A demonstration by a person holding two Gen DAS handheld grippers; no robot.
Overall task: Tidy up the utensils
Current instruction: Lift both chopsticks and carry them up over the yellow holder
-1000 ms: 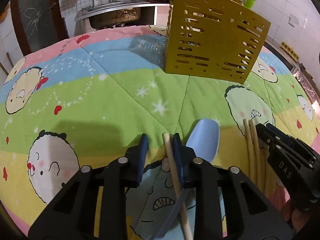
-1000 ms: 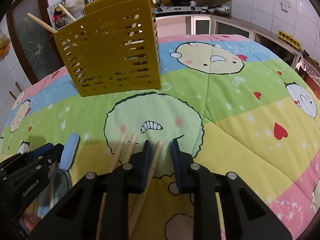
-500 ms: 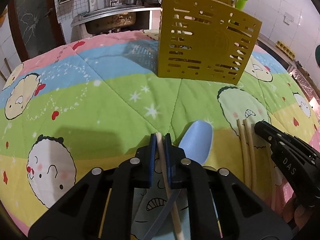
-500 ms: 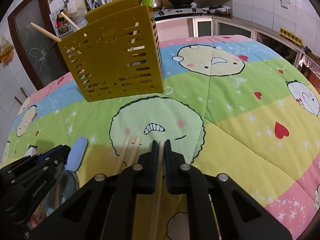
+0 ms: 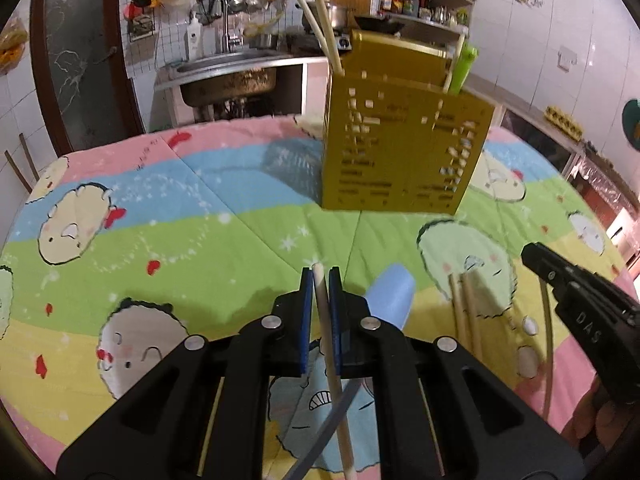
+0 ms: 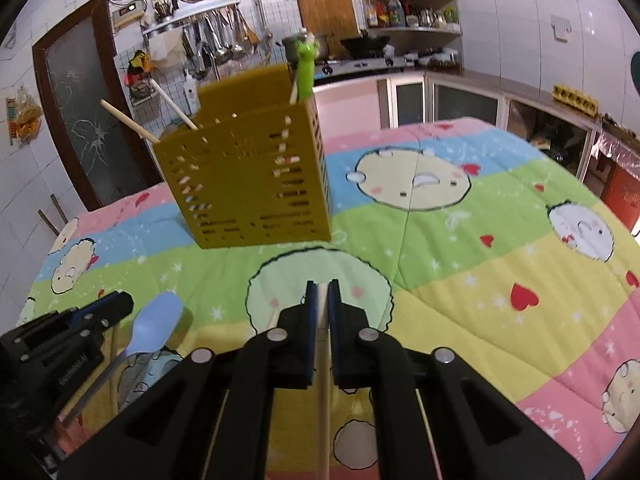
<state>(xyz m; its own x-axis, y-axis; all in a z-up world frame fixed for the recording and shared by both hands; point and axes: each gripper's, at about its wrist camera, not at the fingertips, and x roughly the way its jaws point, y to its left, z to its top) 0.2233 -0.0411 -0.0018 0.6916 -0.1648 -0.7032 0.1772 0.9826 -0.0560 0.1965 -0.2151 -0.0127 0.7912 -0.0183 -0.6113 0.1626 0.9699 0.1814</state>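
Chopsticks are the things in hand: the left gripper [image 5: 320,280] has its fingers clamped on one pale chopstick [image 5: 326,320] near its tip, at lower centre of the left wrist view, and the right gripper [image 6: 322,292] pinches another chopstick [image 6: 323,360] the same way in its own view. Each stick looks light, stiff and smooth, so a narrow pinch so far toward one end could let it pivot or slide; a hold nearer the middle would likely steady it. Two more loose chopsticks [image 5: 464,316] and a blue spoon [image 5: 390,296] lie on the quilted tabletop [image 5: 200,240], well short of the yellow slotted holder [image 5: 404,152] at upper centre, which already holds a few sticks.
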